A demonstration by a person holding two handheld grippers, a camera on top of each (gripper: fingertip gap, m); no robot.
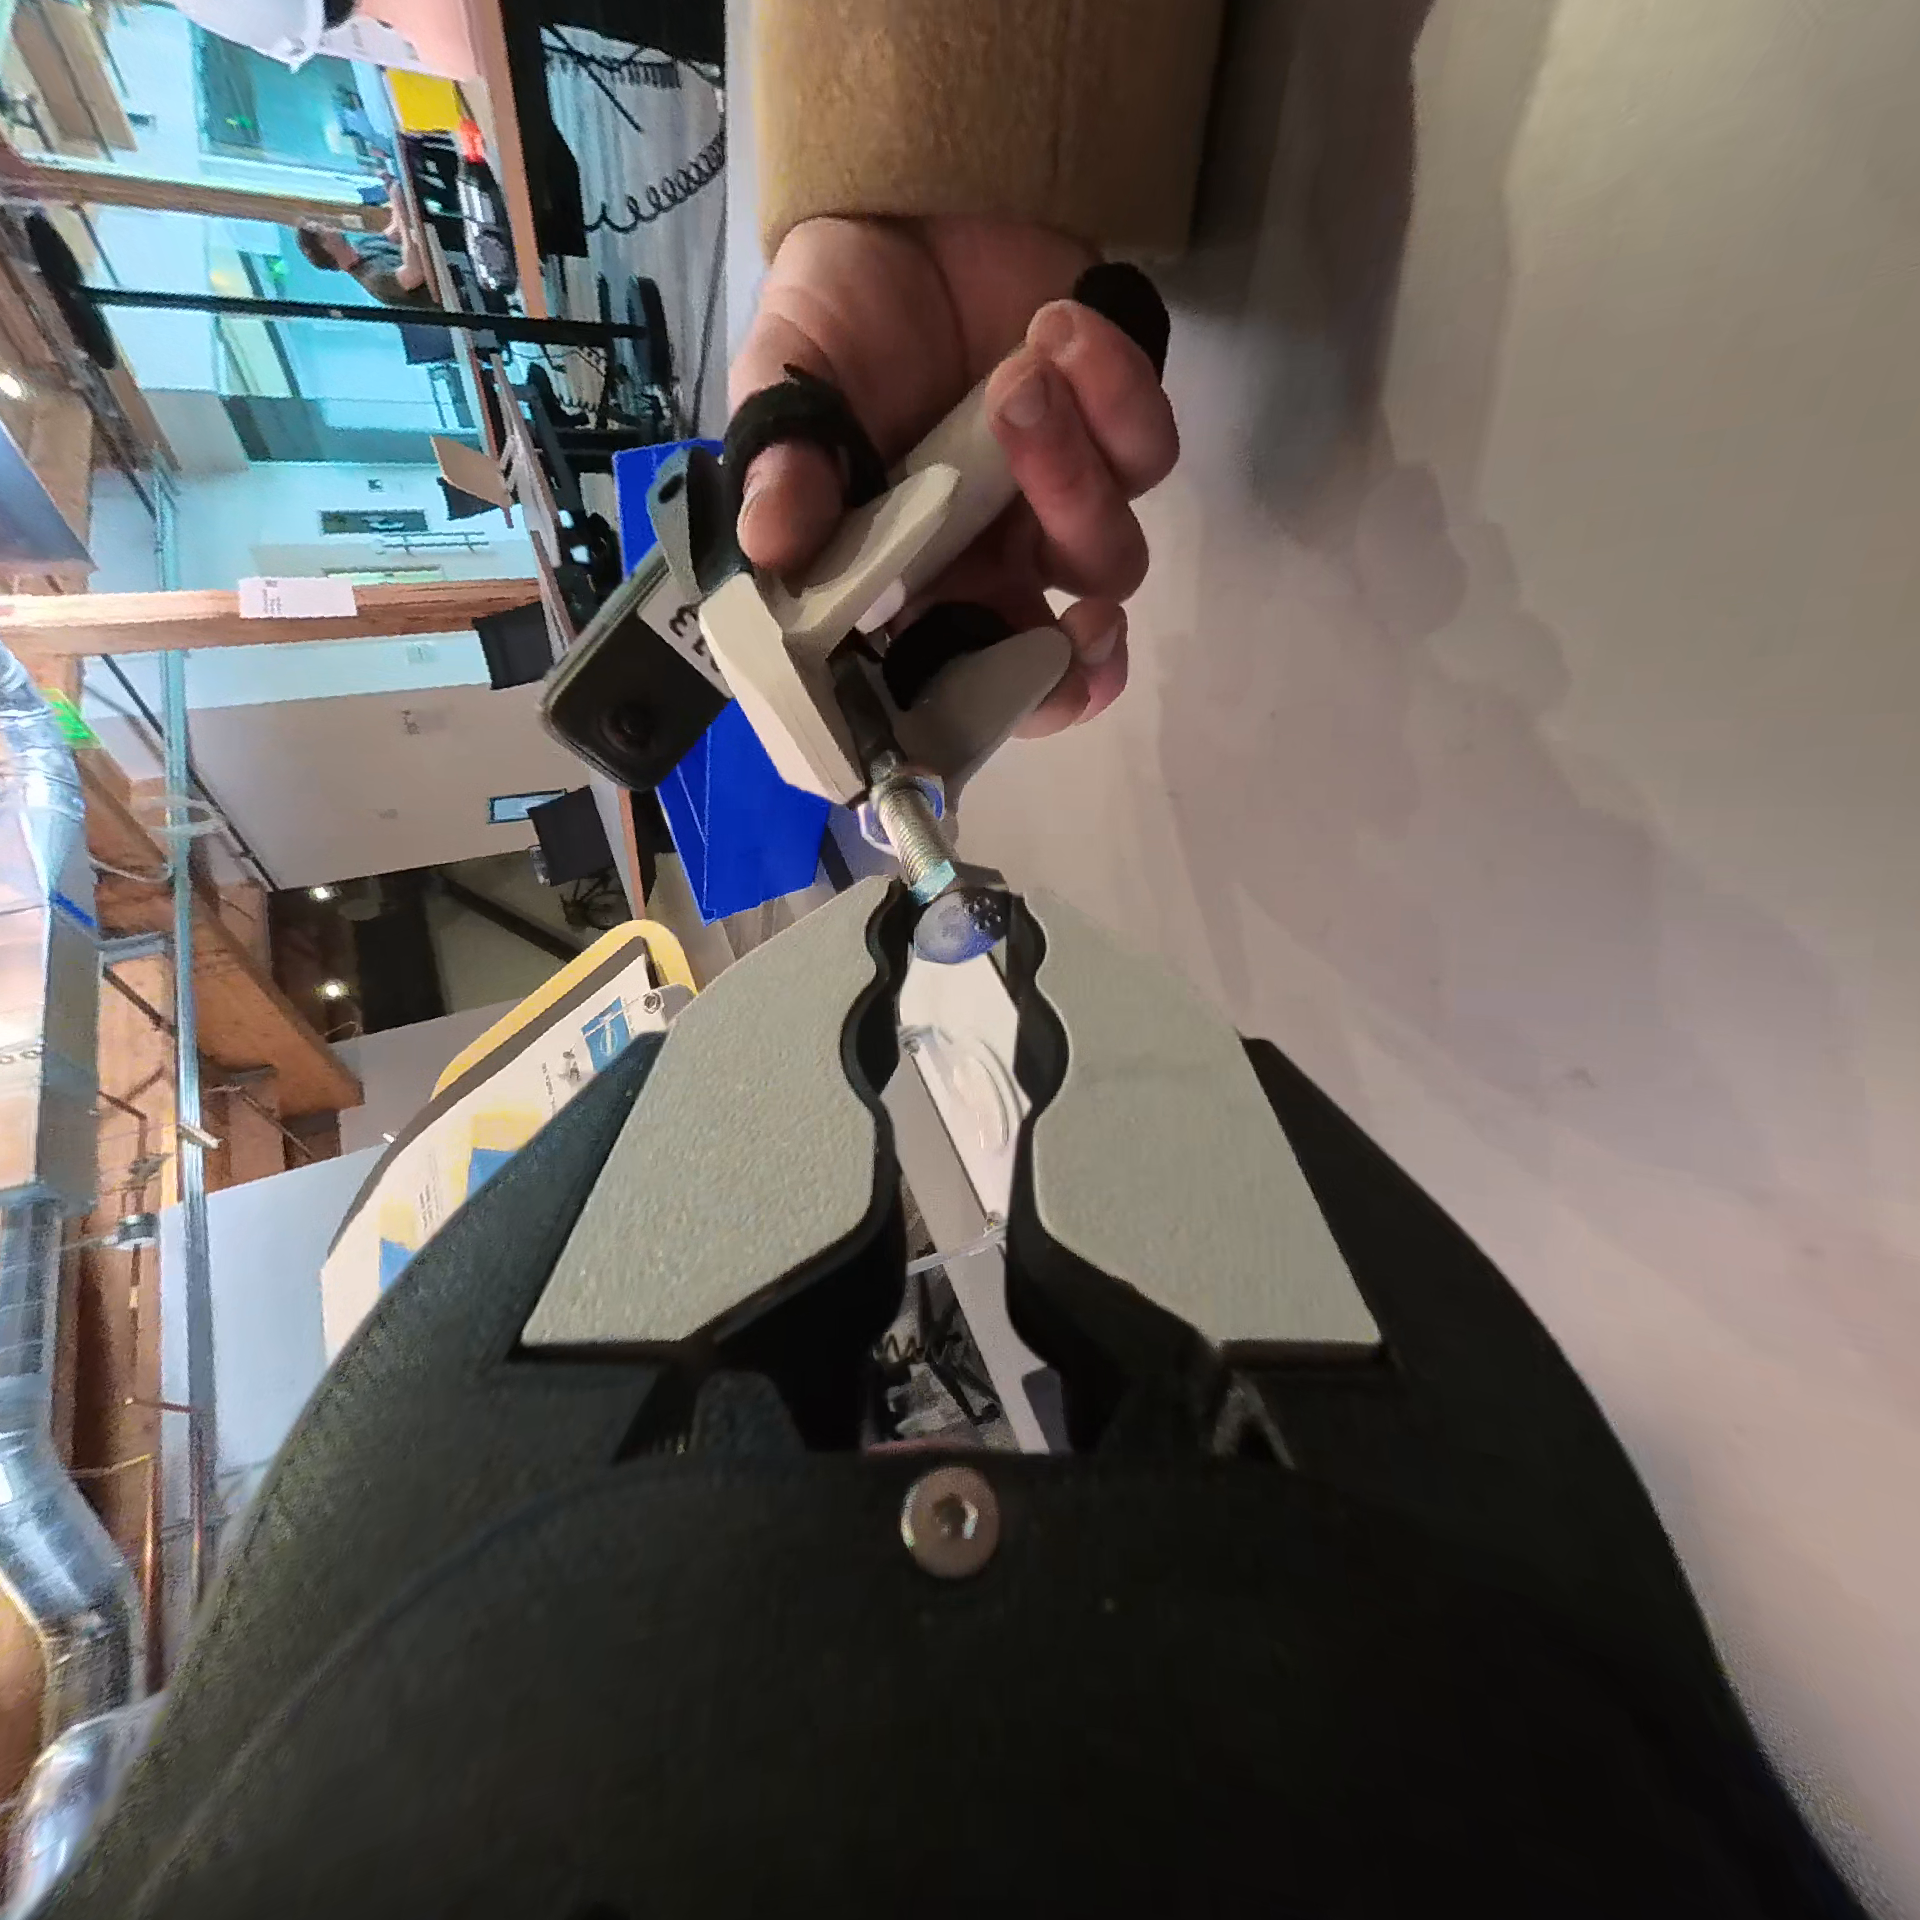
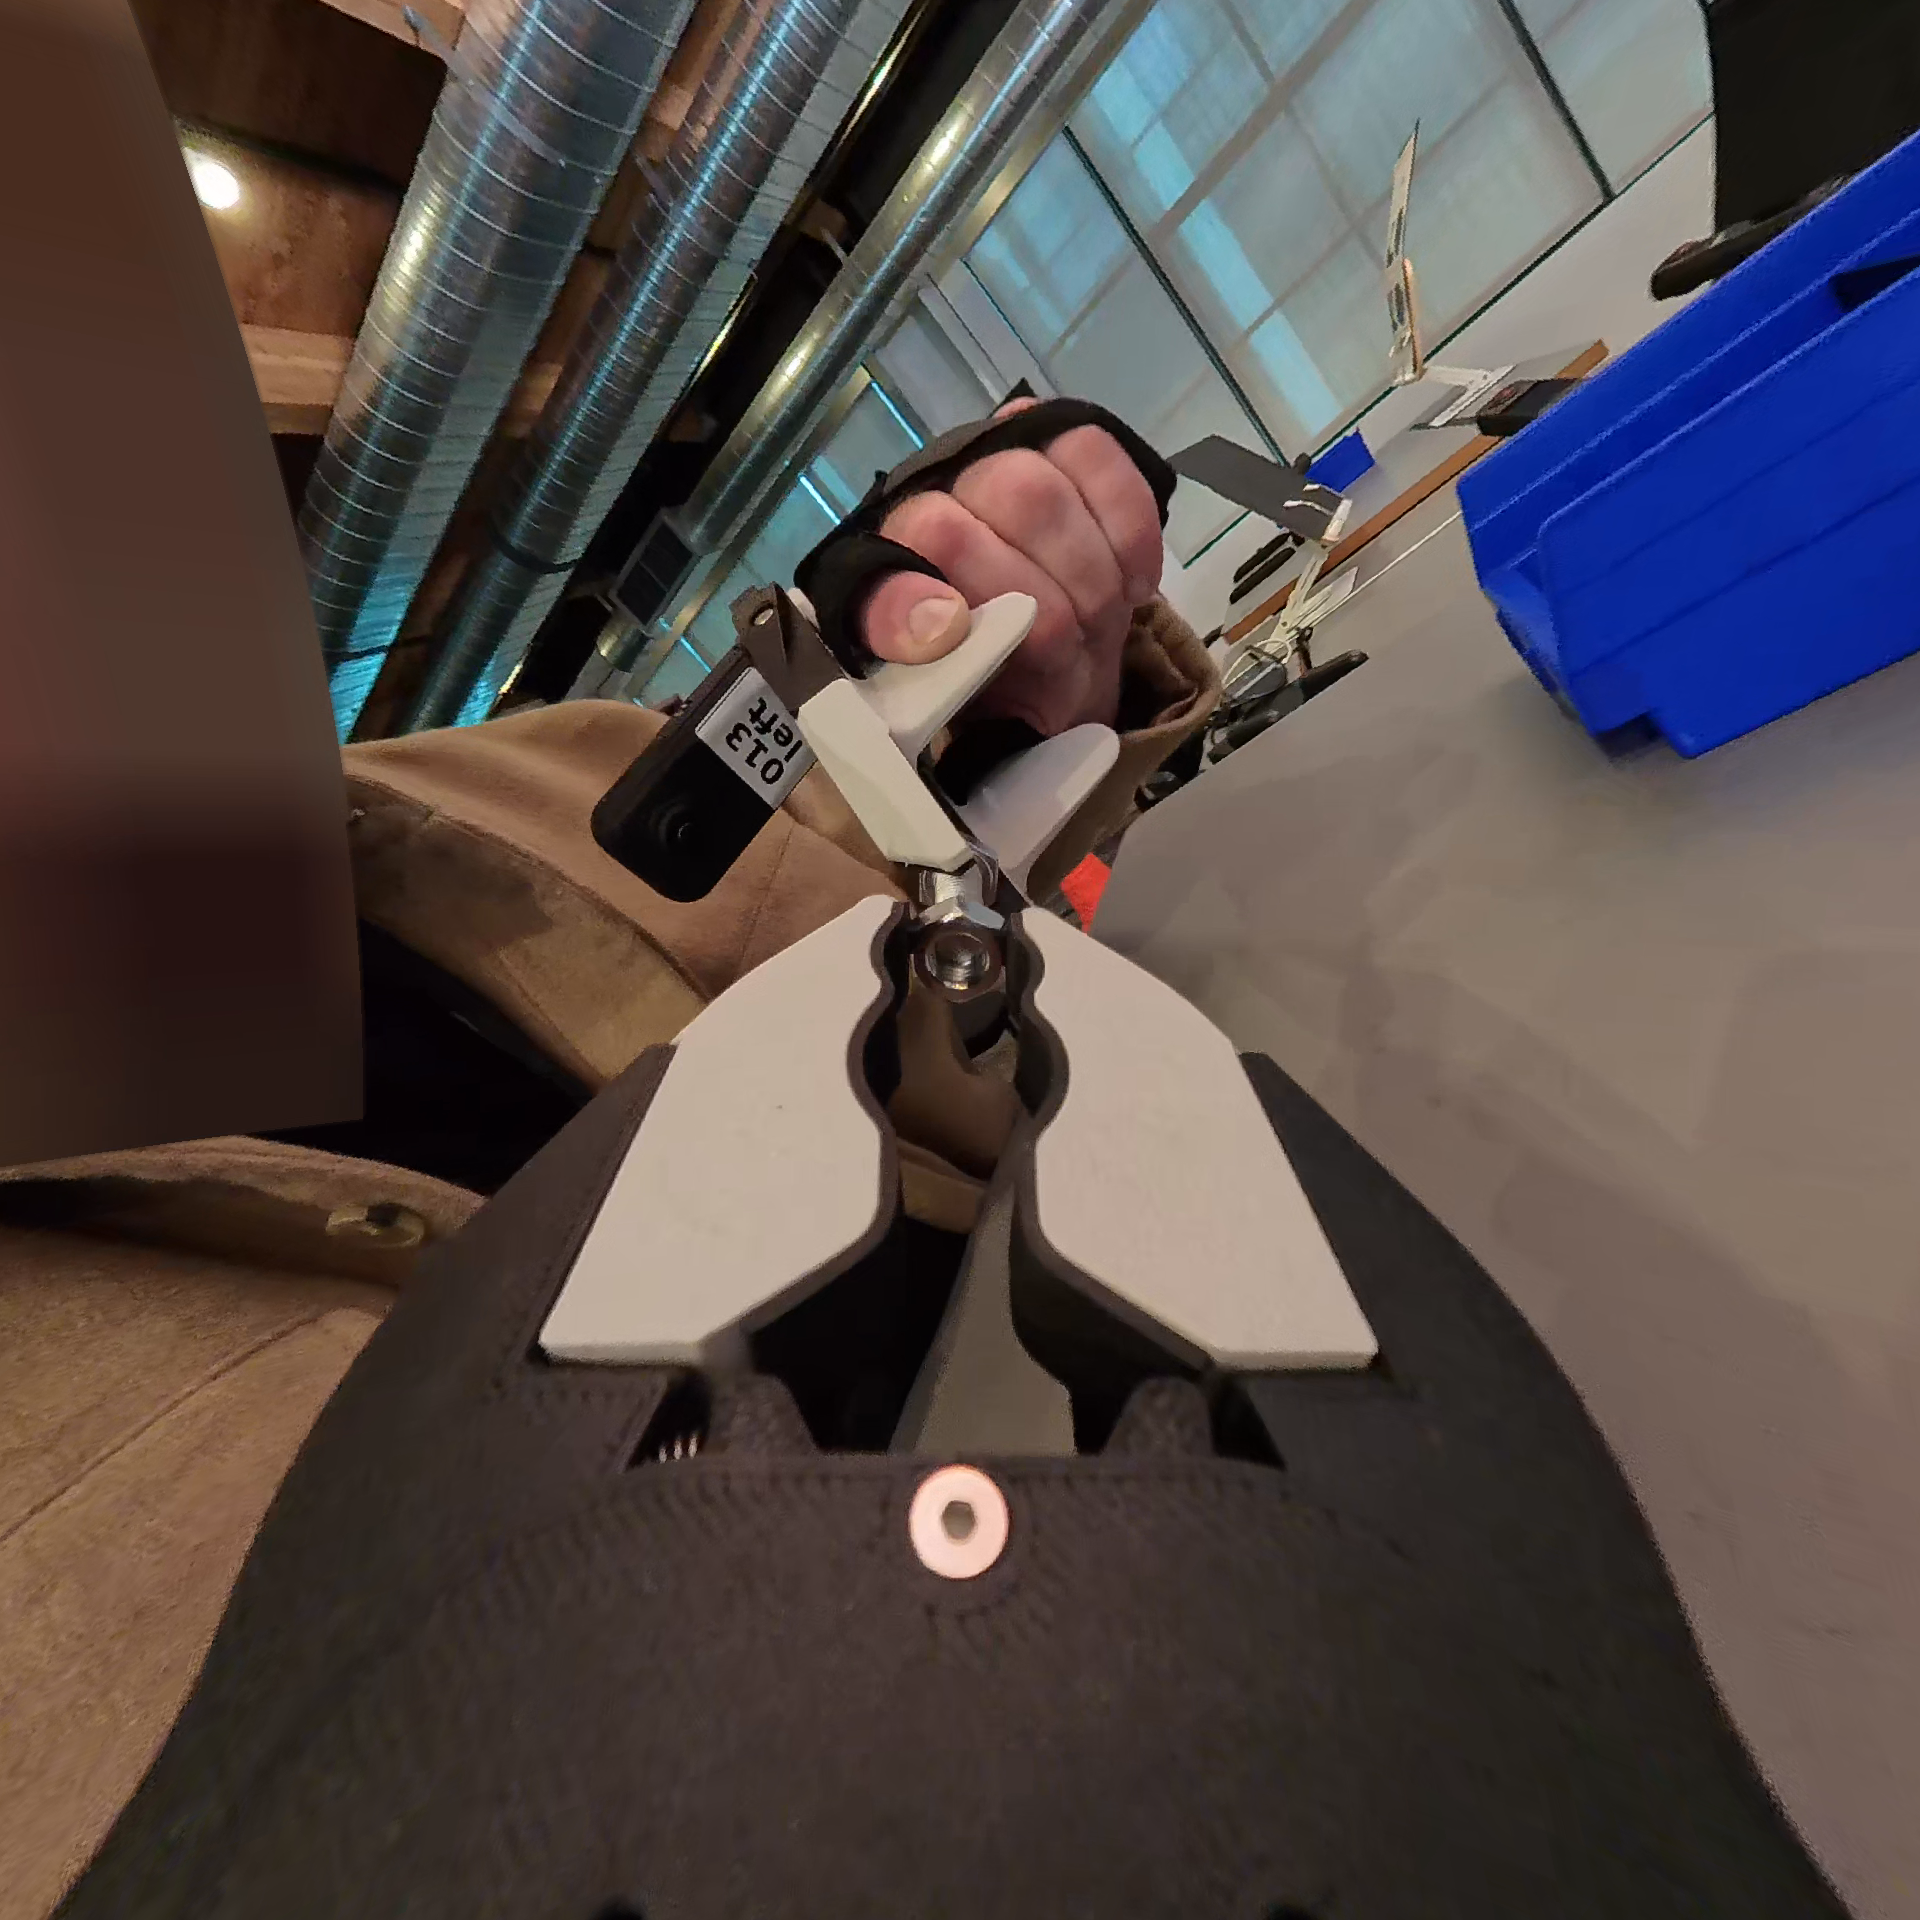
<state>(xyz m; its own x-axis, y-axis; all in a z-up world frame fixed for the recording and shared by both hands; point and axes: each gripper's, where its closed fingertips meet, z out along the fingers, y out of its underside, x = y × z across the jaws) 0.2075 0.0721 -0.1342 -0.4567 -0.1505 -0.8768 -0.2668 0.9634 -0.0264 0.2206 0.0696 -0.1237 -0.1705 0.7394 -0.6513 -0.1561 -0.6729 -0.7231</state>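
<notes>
Grey finger plates on black jaws fill the near field of the left wrist view. The left gripper [image 1: 951, 914] is closed at its tips, at 12 o'clock of its own body, on the rounded head of a bolt [image 1: 920, 842]. The threaded shank runs from the head toward 11 o'clock. Its far end is met by the tips of the right gripper [image 1: 896, 792]. The right gripper is held by the right hand [image 1: 935, 416], which wears black finger loops and a tan sleeve [image 1: 977, 114]. A small black camera [image 1: 623, 707] is mounted on it at 9 o'clock of the hand. A white table surface [image 1: 1558, 727] is seen from 1 to 5 o'clock. A blue bin [image 1: 727, 810] lies behind the right gripper, and a workshop interior is seen farther off at 9 to 11 o'clock.

In the right wrist view the same joint is shown from the opposite end. The right gripper's tips are pressed onto a hex nut [image 2: 957, 961] with the bolt end showing in its centre. The left gripper's tips are seen just beyond the nut at 12 o'clock, held by the left hand [image 2: 1039, 582]. A tan jacket [image 2: 582, 862] is seen at 9 o'clock and the grey table at 3 o'clock. The blue bin rests on it at 2 o'clock. Metal ducts [image 2: 468, 364] and windows [image 2: 1299, 239] are seen farthest, at 11 to 1 o'clock.
</notes>
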